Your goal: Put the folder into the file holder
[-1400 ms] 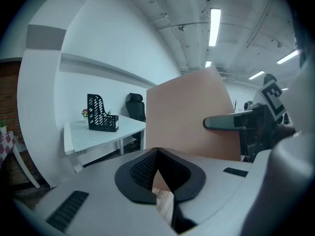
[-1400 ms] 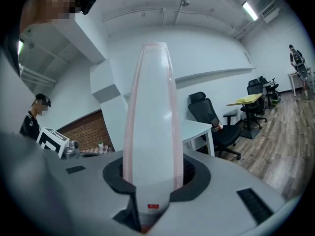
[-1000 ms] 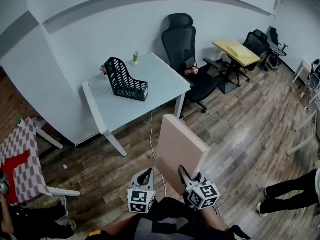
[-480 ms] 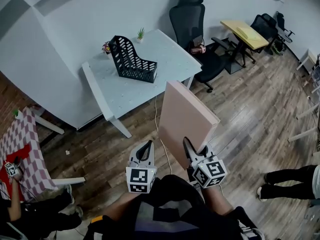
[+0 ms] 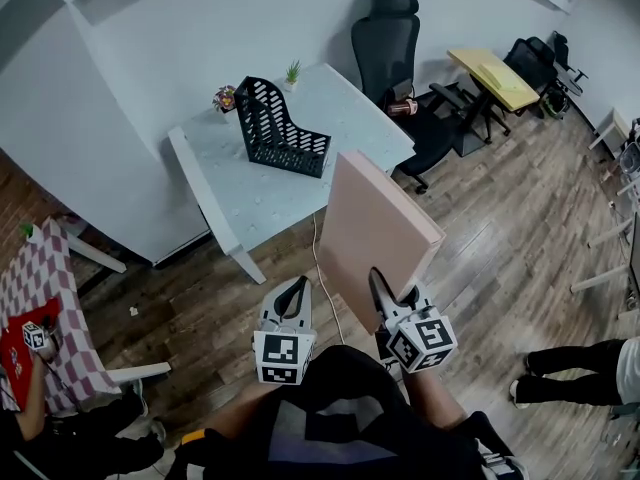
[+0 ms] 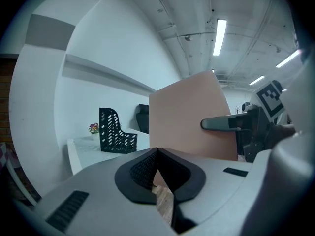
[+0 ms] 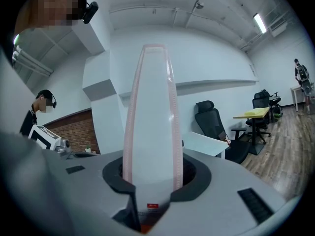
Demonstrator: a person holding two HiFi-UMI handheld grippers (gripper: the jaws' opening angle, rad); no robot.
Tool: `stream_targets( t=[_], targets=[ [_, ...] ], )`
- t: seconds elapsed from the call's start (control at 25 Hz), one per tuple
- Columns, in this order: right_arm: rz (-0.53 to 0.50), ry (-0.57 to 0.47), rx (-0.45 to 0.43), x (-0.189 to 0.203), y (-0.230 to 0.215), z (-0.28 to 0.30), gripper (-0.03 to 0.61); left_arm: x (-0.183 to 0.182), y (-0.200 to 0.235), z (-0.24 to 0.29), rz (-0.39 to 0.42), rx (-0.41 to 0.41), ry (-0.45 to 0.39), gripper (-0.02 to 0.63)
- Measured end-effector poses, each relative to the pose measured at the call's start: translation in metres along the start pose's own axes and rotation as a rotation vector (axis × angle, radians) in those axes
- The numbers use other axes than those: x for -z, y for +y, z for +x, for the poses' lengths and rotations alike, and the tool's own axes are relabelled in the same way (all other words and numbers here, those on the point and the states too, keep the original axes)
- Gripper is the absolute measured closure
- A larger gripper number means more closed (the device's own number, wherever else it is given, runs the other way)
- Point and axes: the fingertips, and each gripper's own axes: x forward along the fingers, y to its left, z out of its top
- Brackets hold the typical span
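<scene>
The pink folder [image 5: 380, 230] stands upright on edge in the air, held at its lower end by my right gripper [image 5: 383, 290], which is shut on it. In the right gripper view the folder [image 7: 152, 117] rises edge-on from between the jaws of the right gripper [image 7: 152, 181]. Beside the folder on the left, my left gripper [image 5: 293, 296] is shut and holds nothing; its jaws [image 6: 157, 154] meet. The black mesh file holder [image 5: 280, 128] stands on the white table [image 5: 330, 163] ahead, and also appears beyond the left gripper as the file holder [image 6: 115, 132], with the folder [image 6: 189, 119] to its right.
Two small plants [image 5: 292, 71] stand at the table's far edge. A black office chair [image 5: 395, 48] is right of the table, a yellow desk [image 5: 492, 73] beyond it. A checkered table [image 5: 45, 303] stands at left. A person's legs [image 5: 590, 368] are at right. A white cable [image 5: 316, 248] hangs from the table.
Both grippers and the folder have moved forward toward the white table; the table and file holder now sit closer and lower in the head view. The grip on the folder is unchanged.
</scene>
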Motion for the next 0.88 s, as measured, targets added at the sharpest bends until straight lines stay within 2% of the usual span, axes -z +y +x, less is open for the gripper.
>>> stream_targets(
  t=[0.36, 0.56, 0.88],
  targets=[
    [-0.001, 0.012, 0.004, 0.001, 0.012, 0.043, 0.436, 0.008, 0.041, 0.010, -0.022, -0.003, 0.011, 0.607],
    [-0.006, 0.015, -0.014, -0.006, 0.004, 0.064, 0.436, 0.008, 0.051, 0.026, -0.029, -0.017, 0.018, 0.607],
    [-0.032, 0.001, -0.103, -0.037, -0.036, 0.119, 0.436, -0.007, 0.075, 0.079, -0.055, -0.122, 0.030, 0.607]
  ],
)
